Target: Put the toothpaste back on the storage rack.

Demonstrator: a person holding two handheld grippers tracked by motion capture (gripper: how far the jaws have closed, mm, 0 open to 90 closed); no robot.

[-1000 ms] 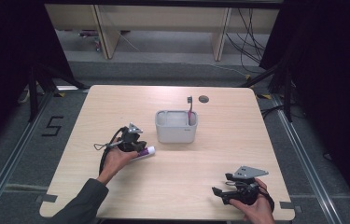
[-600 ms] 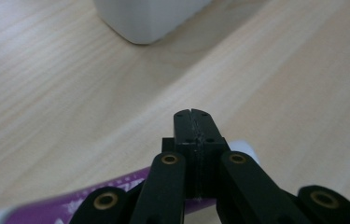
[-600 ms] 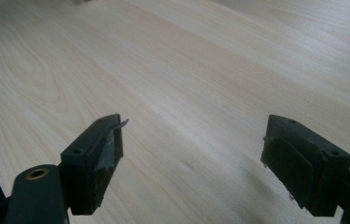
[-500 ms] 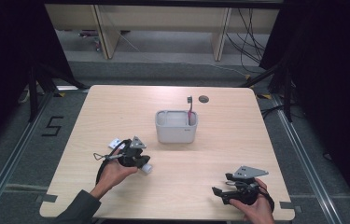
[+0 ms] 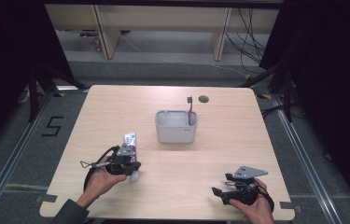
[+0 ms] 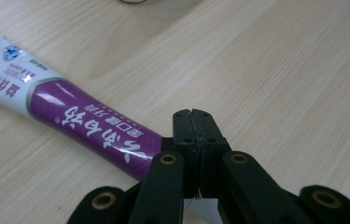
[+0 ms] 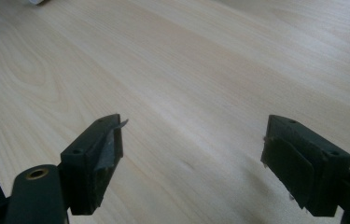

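Note:
A purple and white toothpaste tube [image 5: 130, 140] lies flat on the wooden table [image 5: 219, 140], its white crimped end toward the far side. My left gripper [image 5: 126, 158] rests over its near end. In the left gripper view the jaws [image 6: 192, 114] are pressed together, and the toothpaste tube [image 6: 84, 116] runs slantwise under their left side. My right gripper [image 5: 221, 184] sits at the near right of the table; its jaws [image 7: 191, 140] stand wide apart over bare wood.
A white bin [image 5: 176, 133] stands at the table's middle with a dark toothbrush [image 5: 191, 109] upright in its right compartment. A round cable hole [image 5: 204, 99] is behind it. Desk legs and cables lie beyond the far edge.
My left gripper has drawn back toward the near edge. The tube has turned from lying sideways to pointing away, toward the bin. The right gripper has not moved.

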